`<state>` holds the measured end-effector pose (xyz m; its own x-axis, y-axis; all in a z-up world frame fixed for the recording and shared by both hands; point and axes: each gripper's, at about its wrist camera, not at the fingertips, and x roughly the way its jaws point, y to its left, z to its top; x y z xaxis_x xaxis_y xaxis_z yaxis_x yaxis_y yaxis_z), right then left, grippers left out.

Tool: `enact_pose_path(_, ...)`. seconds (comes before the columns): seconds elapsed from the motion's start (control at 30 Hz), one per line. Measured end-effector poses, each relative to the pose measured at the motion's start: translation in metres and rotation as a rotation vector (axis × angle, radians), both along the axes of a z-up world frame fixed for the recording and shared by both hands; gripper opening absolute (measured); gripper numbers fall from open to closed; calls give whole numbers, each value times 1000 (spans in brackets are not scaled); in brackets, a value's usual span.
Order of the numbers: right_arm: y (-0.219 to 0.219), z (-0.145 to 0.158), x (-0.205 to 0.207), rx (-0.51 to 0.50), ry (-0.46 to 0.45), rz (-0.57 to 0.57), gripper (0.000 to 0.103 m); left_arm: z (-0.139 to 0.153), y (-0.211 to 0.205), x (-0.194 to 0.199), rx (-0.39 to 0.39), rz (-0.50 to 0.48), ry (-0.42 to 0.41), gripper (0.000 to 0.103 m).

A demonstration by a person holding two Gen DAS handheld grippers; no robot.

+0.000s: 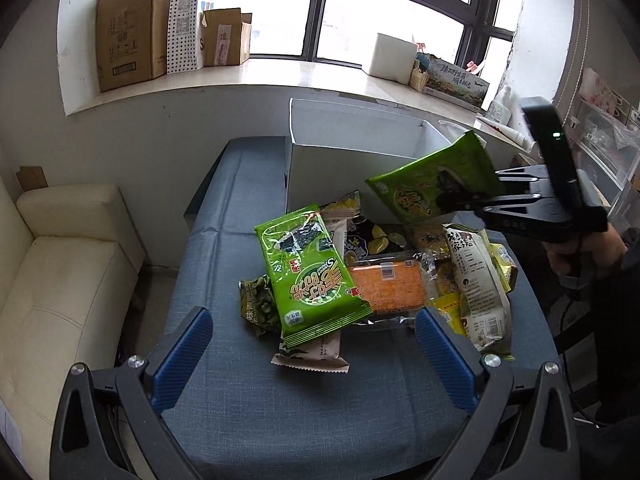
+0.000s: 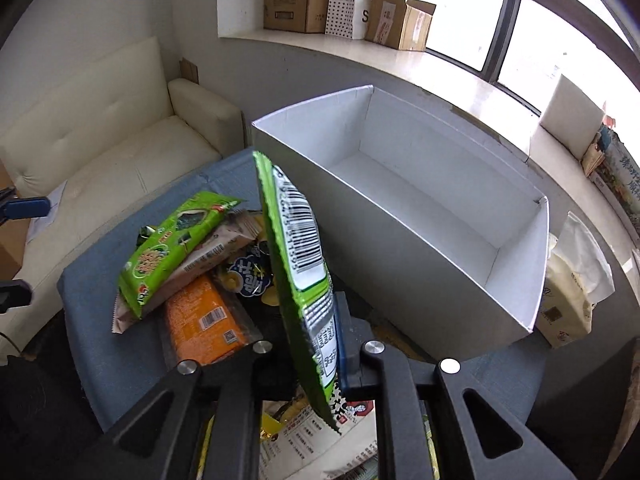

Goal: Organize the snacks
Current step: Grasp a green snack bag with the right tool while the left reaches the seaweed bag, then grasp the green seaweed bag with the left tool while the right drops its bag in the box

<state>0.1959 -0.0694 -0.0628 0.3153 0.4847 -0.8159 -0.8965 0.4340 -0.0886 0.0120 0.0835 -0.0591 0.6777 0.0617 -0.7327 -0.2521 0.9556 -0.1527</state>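
Observation:
A pile of snack packets lies on the blue table (image 1: 224, 216): a green seaweed packet (image 1: 310, 276), an orange cracker pack (image 1: 386, 286), a white bag (image 1: 480, 284). My right gripper (image 1: 476, 204) is shut on a second green seaweed packet (image 1: 436, 184) and holds it in the air above the pile, next to the near wall of the empty white box (image 1: 340, 172). In the right wrist view the held packet (image 2: 298, 264) stands edge-on between the fingers, and the white box (image 2: 420, 256) is just to its right. My left gripper (image 1: 312, 356) is open and empty, low over the near side of the pile.
A cream sofa (image 1: 60, 272) stands left of the table. Cardboard boxes (image 1: 132, 28) sit on the window sill behind. A white tissue bag (image 2: 572, 280) lies right of the white box. Storage drawers (image 1: 600, 140) are at the far right.

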Motion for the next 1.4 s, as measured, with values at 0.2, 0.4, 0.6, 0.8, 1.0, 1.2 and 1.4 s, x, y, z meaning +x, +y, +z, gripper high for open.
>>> enact_pose_path(0.2, -38, 40, -23, 144, -9, -60, 14, -17, 11, 34, -57, -2, 35, 103)
enact_pose_path(0.4, -67, 50, -43, 287, 60, -165, 14, -50, 33, 86, -108, -10, 106, 103)
enact_pose_path(0.6, -107, 38, -58, 436, 170, -293, 14, -78, 54, 117, -148, -17, 151, 103)
enact_pose_path(0.8, -124, 31, -61, 428, 207, -351, 14, -74, 53, 119, -144, -59, 114, 82)
enact_pose_path(1.0, -123, 33, -56, 443, 205, -358, 14, -50, 55, 104, -139, -64, 47, 77)
enact_pose_path(1.2, -112, 37, -43, 469, 201, -362, 14, 9, 46, 95, -99, -112, -70, 77)
enact_pose_path(1.4, -86, 69, -2, 499, 127, -372, 14, 68, 34, 142, -9, -176, -151, 77)
